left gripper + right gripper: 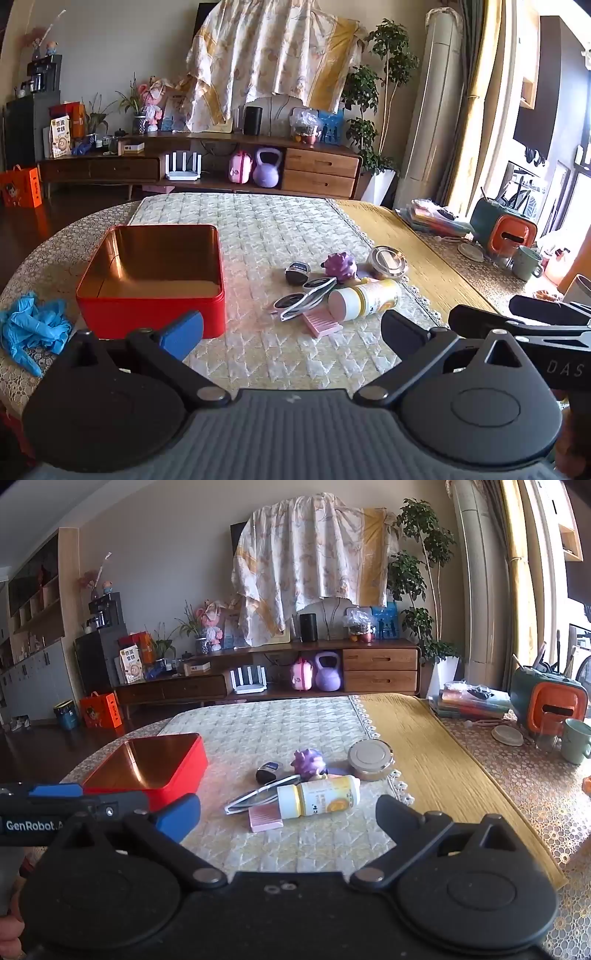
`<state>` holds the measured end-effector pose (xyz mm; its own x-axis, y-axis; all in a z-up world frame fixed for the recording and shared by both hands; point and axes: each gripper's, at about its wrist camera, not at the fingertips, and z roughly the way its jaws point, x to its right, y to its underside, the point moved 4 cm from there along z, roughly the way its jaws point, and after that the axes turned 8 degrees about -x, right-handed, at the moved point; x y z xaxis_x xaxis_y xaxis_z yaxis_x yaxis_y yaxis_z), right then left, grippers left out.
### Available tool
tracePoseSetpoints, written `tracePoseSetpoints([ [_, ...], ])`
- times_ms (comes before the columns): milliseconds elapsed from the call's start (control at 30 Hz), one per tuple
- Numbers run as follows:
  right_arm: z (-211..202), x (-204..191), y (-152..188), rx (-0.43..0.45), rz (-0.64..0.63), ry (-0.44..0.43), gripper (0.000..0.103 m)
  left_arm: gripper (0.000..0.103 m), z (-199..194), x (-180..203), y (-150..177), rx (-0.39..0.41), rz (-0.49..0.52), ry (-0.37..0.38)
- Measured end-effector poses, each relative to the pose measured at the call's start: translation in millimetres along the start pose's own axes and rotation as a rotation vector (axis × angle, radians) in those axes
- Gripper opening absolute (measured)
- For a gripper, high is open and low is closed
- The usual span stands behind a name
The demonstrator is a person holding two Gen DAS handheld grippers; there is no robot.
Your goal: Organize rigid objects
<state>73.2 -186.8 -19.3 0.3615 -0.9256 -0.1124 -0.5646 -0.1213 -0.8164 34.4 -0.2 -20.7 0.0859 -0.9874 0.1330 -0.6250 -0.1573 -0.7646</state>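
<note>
Each gripper is built of matt black plastic, with two round discs at its base, silver pivot screws and angled linkage arms; on the left gripper (291,332) one finger pad (181,334) is blue and the other black, behind a grey ribbed housing. The same blue and black pairing is seen on the right gripper (288,814). White lettering "GenRobot" is printed on the left gripper's side, "DAS" on the right's.

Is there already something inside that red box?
No, the red tin shows only its bare golden floor and walls, while the bottle and sunglasses lie on the cloth beside it.
</note>
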Motion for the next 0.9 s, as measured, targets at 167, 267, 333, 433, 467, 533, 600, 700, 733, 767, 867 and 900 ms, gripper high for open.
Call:
tracePoseSetpoints([
  [167, -7, 2, 0, 0.002, 0.028, -0.025, 0.099, 0.103, -1, 1, 1, 0.032, -0.003, 0.010],
  [267, 2, 0, 3, -0.042, 0.045, -0.022, 0.096, 0.103, -5, 0, -2, 0.017, -0.011, 0.023],
  [333, 2, 2, 4, -0.044, 0.043, -0.029, 0.095, 0.103, -6, 0, -1, 0.016, -0.015, 0.028],
  [433, 6, 2, 6, -0.045, 0.046, -0.028, 0.095, 0.103, -2, 0, -1, 0.009, -0.017, 0.026],
  [467, 4, 3, 5, -0.044, 0.049, -0.031, 0.095, 0.103, -3, -1, -1, 0.010, -0.020, 0.026],
  [533, -1, 2, 2, -0.042, 0.052, -0.028, 0.096, 0.103, -1, -4, 1, 0.009, -0.032, 0.022],
  [600, 1, 2, 2, -0.040, 0.051, -0.028, 0.096, 0.103, -1, -5, 1, 0.008, -0.039, 0.015],
  [700, 0, 3, 1, -0.039, 0.053, -0.030, 0.096, 0.103, 0, -8, -1, 0.002, -0.051, 0.002],
  [733, 0, 3, 1, -0.040, 0.053, -0.030, 0.096, 0.103, 1, -9, -1, 0.002, -0.055, 0.002],
  [767, 0, 3, 1, -0.039, 0.052, -0.031, 0.096, 0.103, 1, -10, -2, 0.004, -0.058, 0.003],
  [867, 0, 3, 1, -0.038, 0.053, -0.033, 0.095, 0.103, -1, -9, -3, 0.007, -0.054, 0.003],
  [900, -1, 3, 1, -0.037, 0.054, -0.032, 0.095, 0.103, -1, -10, -2, 0.006, -0.056, 0.003],
])
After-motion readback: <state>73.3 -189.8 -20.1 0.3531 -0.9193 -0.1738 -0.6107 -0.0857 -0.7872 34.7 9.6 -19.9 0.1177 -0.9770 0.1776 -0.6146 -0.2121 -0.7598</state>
